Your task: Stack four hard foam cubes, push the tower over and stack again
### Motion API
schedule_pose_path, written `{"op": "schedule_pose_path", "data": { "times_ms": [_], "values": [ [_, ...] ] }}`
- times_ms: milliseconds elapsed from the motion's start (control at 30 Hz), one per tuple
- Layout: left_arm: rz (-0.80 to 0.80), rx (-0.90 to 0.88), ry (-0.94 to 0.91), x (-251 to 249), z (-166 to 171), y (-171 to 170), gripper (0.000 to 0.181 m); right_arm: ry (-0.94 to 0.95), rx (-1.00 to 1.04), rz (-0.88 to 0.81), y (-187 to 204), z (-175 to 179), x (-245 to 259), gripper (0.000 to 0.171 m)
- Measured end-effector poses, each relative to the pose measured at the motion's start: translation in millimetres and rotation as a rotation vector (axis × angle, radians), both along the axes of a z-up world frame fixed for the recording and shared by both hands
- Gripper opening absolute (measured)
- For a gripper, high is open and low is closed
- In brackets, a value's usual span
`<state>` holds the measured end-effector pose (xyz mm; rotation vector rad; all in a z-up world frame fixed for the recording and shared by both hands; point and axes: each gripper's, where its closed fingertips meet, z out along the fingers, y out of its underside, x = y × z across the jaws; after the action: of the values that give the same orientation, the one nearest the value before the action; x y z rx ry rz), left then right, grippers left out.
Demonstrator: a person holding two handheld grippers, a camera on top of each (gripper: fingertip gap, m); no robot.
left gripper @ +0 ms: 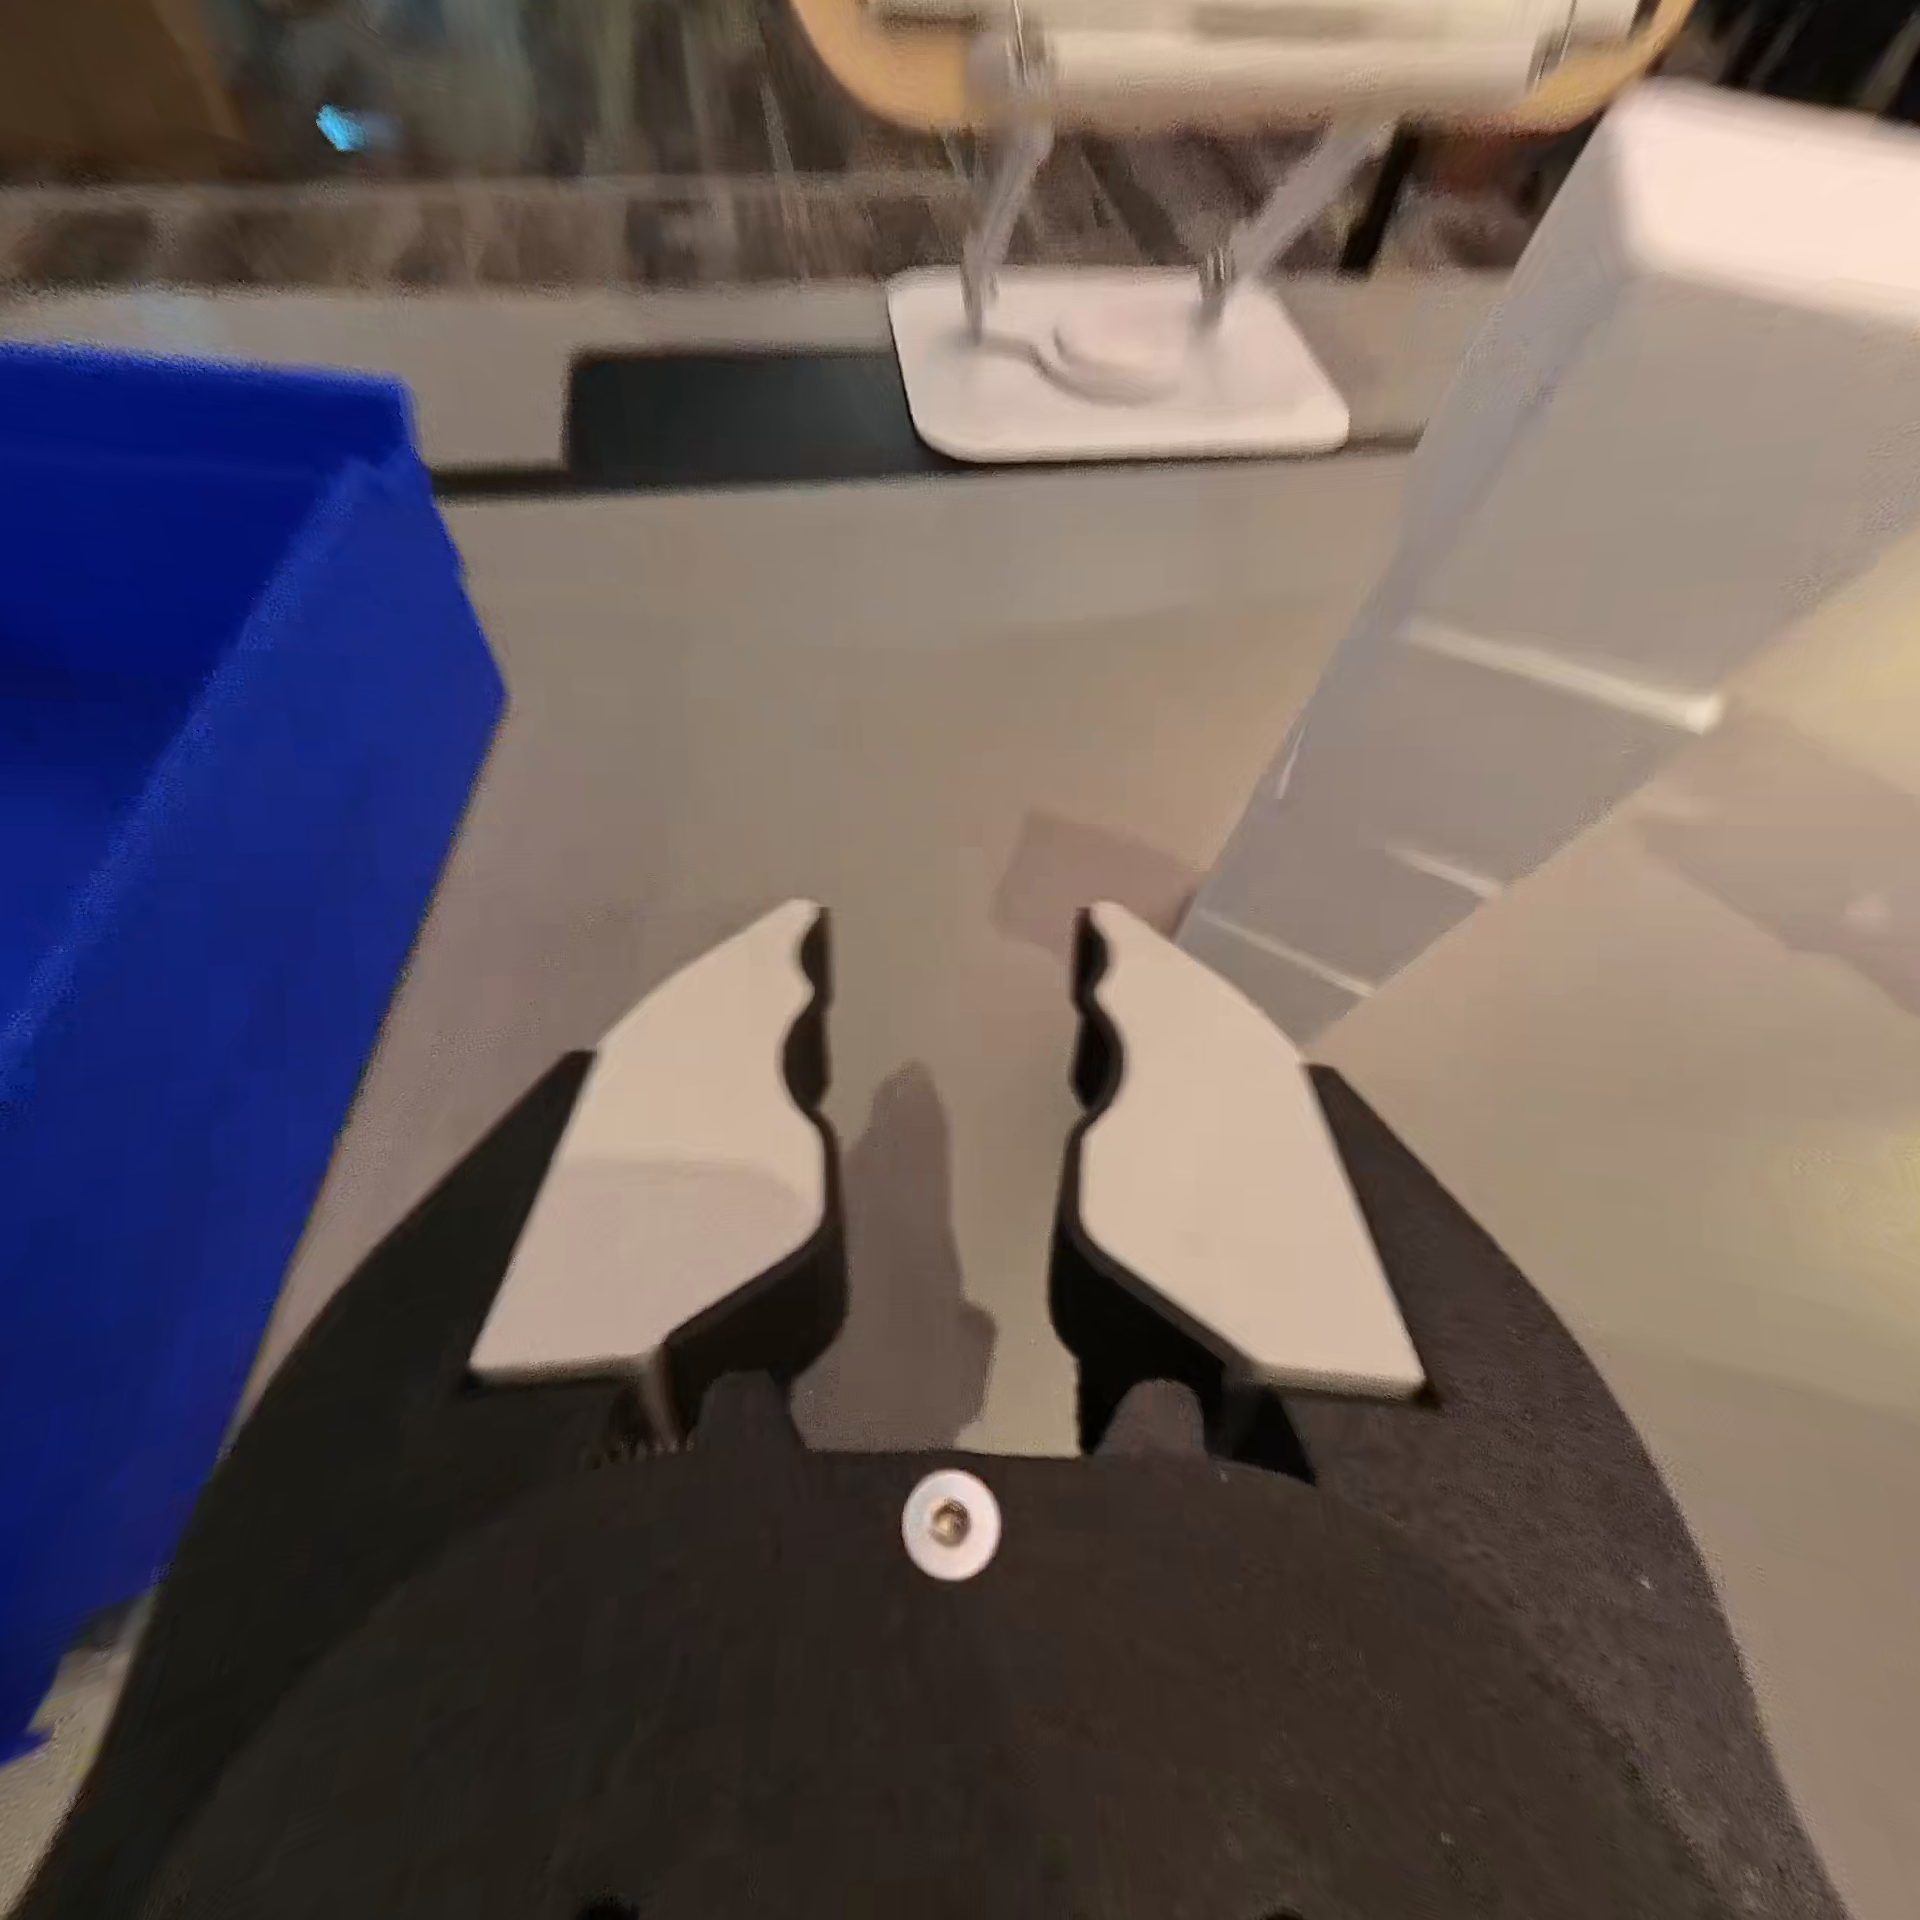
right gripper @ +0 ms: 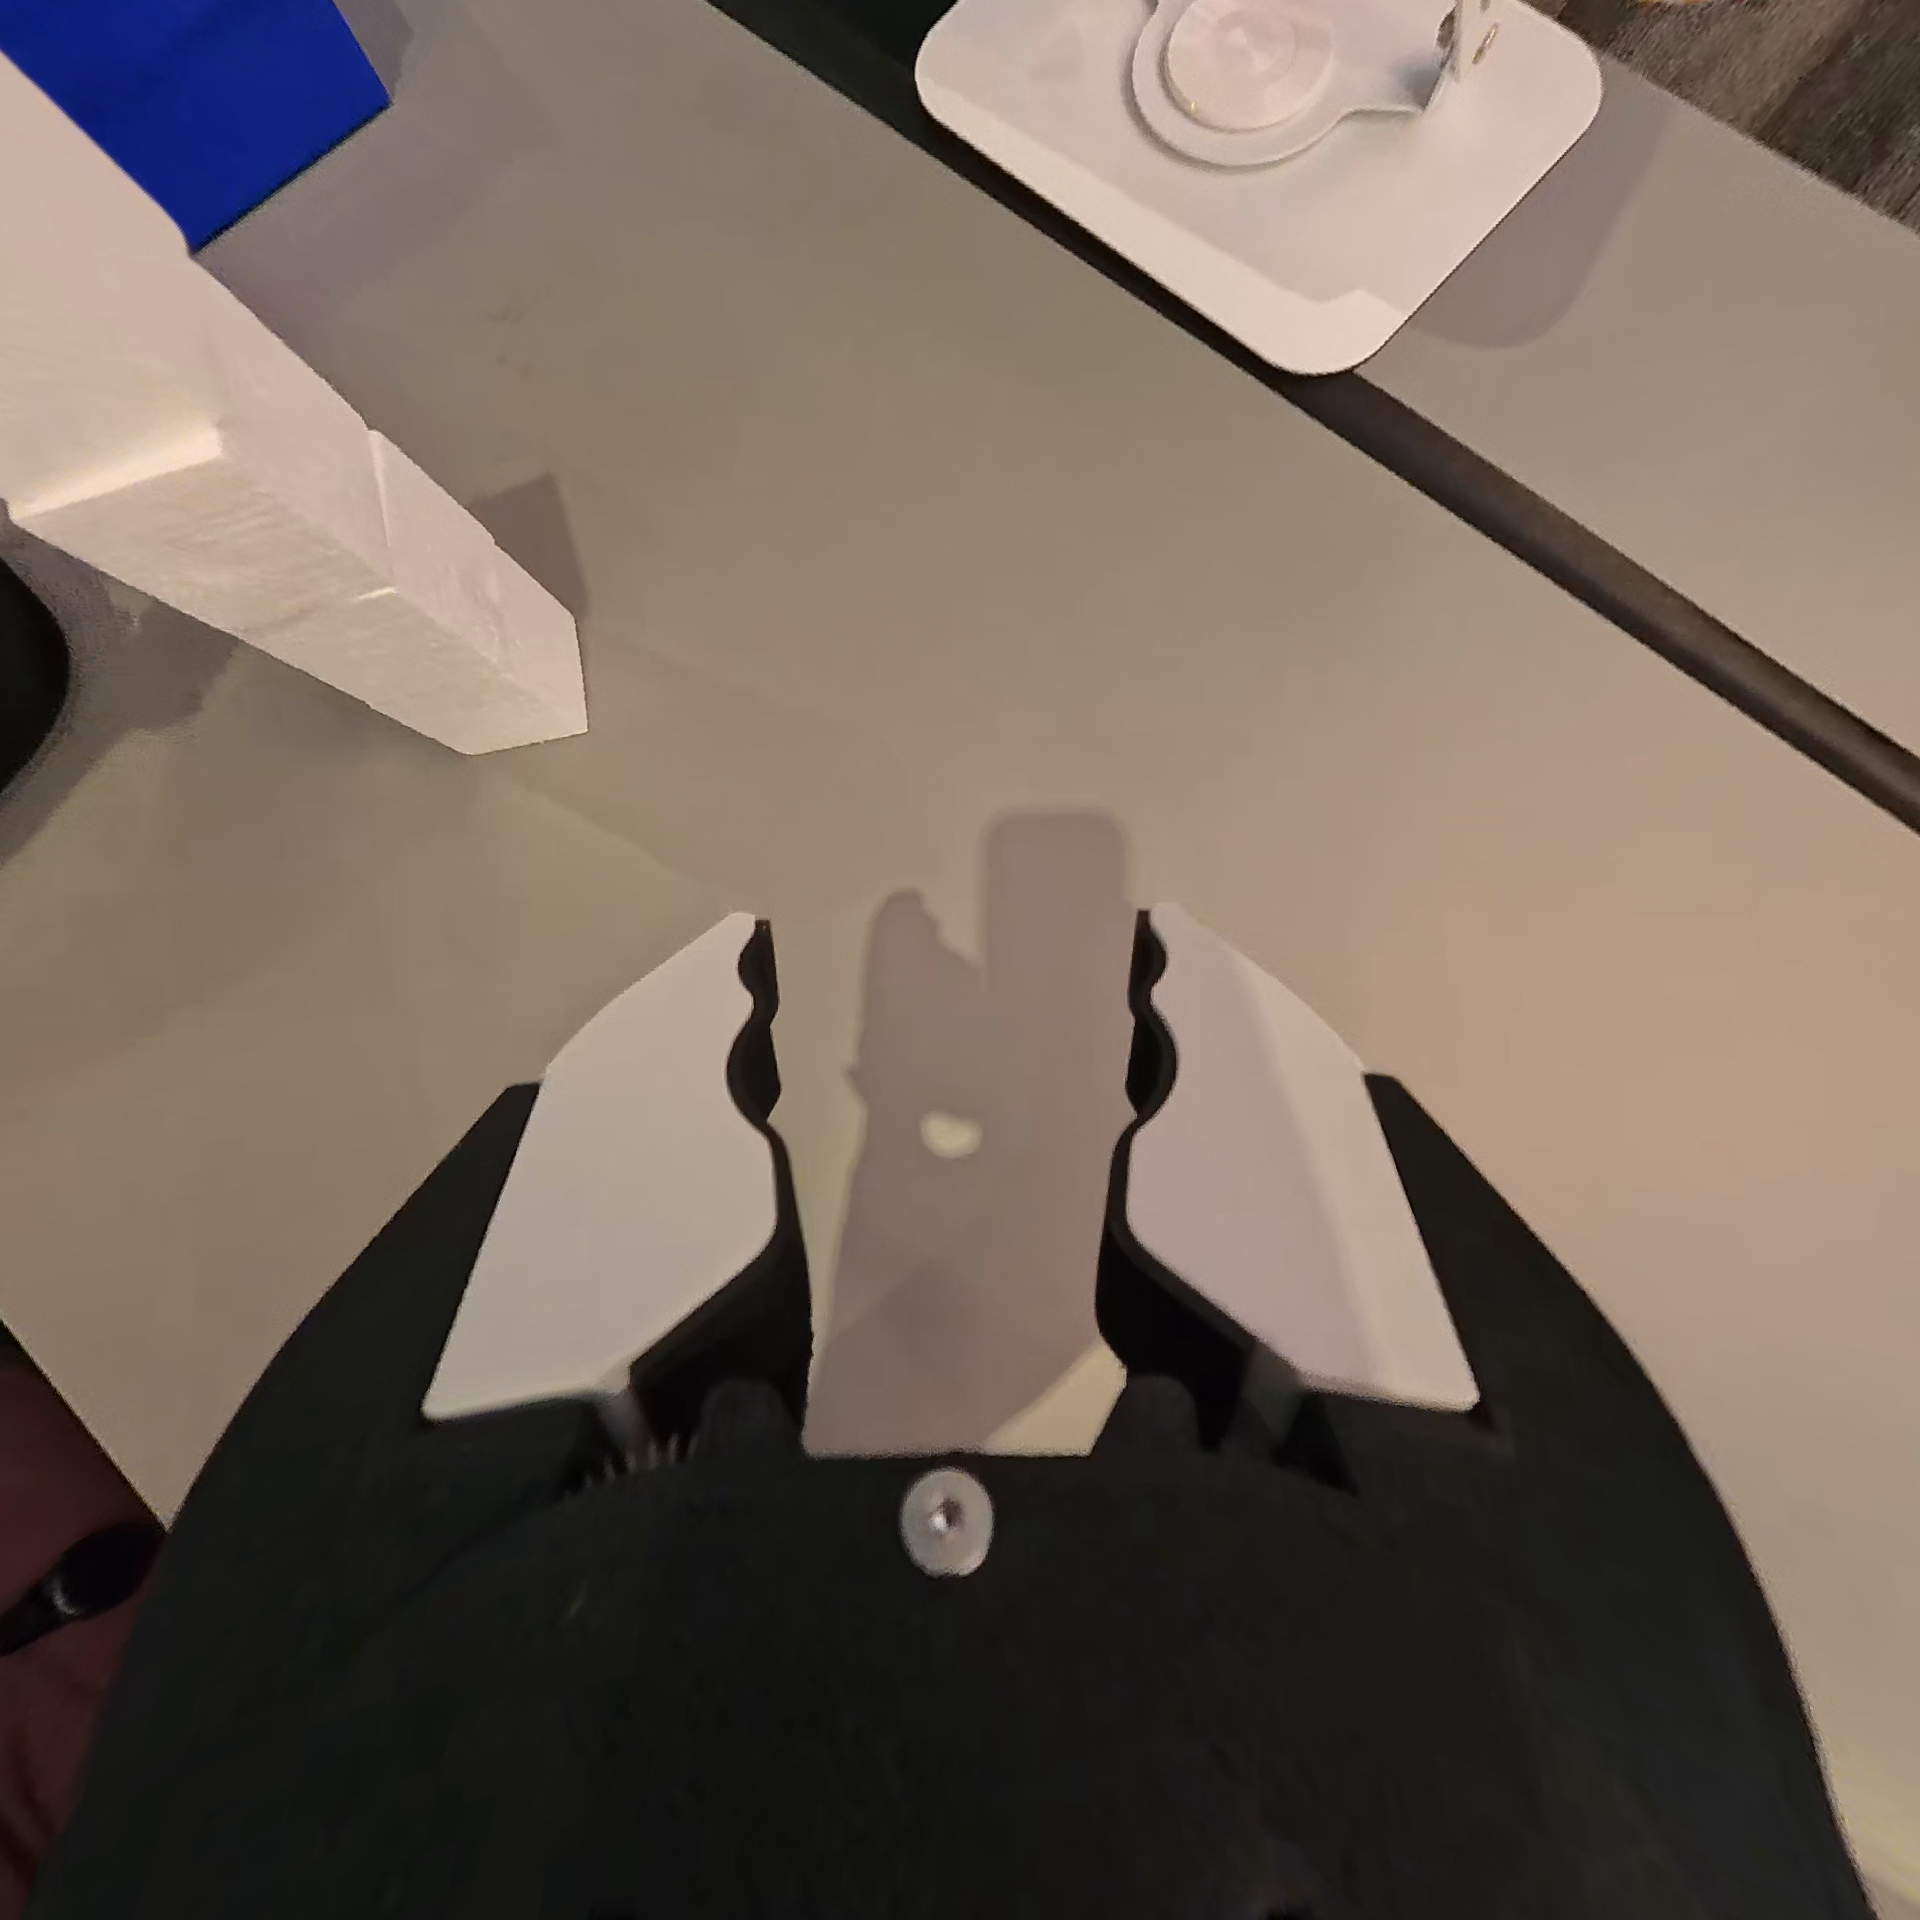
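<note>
The stacked tower of white hard foam cubes stands on the smooth grey tabletop, left of the right gripper and right of the left gripper. Both claws hang spread and empty. The foam looks light, stiff and slightly grainy, so I'd pinch 1 cube across 2 flat opposite faces, gently. The left wrist view shows seams on the tower, though blurred, plus the side of the blue plastic bin. The right wrist view looks down on the white rounded stand base.
</note>
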<state>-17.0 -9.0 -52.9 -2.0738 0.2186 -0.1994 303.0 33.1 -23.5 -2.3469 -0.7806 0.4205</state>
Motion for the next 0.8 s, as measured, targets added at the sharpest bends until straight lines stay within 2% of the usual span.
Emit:
{"op": "schedule_pose_path", "data": {
  "times_ms": [67,100,233,333,600,800],
  "values": [
    [-0.020,-0.069,-0.019,6.3,-23.5,11.6,0.009,-0.010,-0.020,-0.001,-0.2,-5.3,2.4,0.066],
    [-0.026,-0.076,-0.034,10.7,-32.0,18.9,0.000,-0.017,-0.029,-0.005,-0.1,-7.8,4.6,0.066],
    [0.034,-0.127,-0.025,15.6,-67.4,38.7,0.000,-0.027,-0.049,-0.023,0.0,-13.0,14.5,0.066],
    [0.045,-0.110,0.080,21.2,-72.5,42.1,0.000,-0.019,-0.046,-0.044,0.0,-11.3,24.8,0.066],
    [0.026,-0.001,0.309,63.9,-34.9,53.5,0.000,0.013,-0.012,-0.135,-6.6,2.7,62.3,0.066],
    [-0.042,0.124,0.504,126.2,-7.6,57.5,0.000,0.065,0.044,-0.221,-15.1,18.8,95.8,0.065]
  ]
}}
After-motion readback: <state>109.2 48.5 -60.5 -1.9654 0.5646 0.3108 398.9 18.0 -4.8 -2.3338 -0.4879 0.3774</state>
